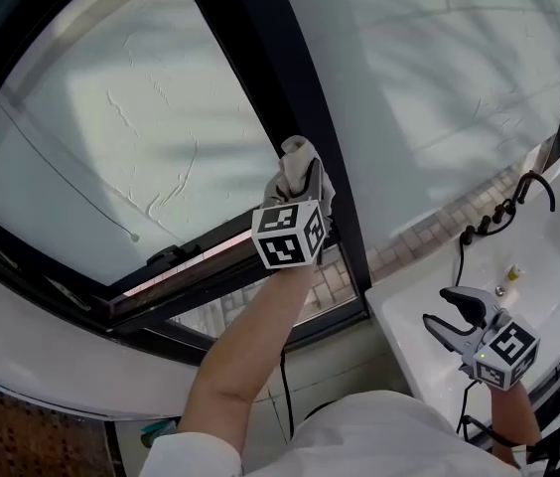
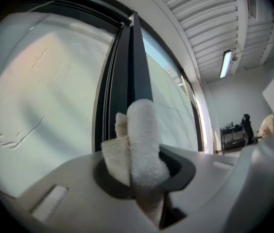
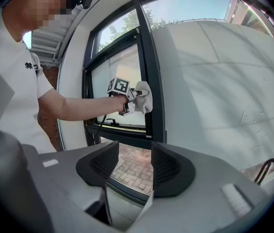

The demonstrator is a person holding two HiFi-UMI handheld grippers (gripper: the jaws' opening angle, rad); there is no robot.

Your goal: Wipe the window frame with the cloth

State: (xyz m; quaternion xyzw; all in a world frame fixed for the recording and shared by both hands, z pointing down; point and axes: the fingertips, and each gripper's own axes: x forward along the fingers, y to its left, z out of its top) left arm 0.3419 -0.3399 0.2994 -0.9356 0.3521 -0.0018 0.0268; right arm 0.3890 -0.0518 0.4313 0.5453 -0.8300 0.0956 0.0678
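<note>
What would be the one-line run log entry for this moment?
left gripper: shut on cloth | cloth: at the dark vertical window frame | right gripper: open, empty, held low | step: wiping frame

Utility or office-type room: white sink point(image 1: 404, 318) beside a tall dark window frame point(image 1: 260, 58), slatted ceiling point(image 2: 210, 13) with tube light point(image 2: 226, 63), brick paving point(image 3: 137, 169) outside
</note>
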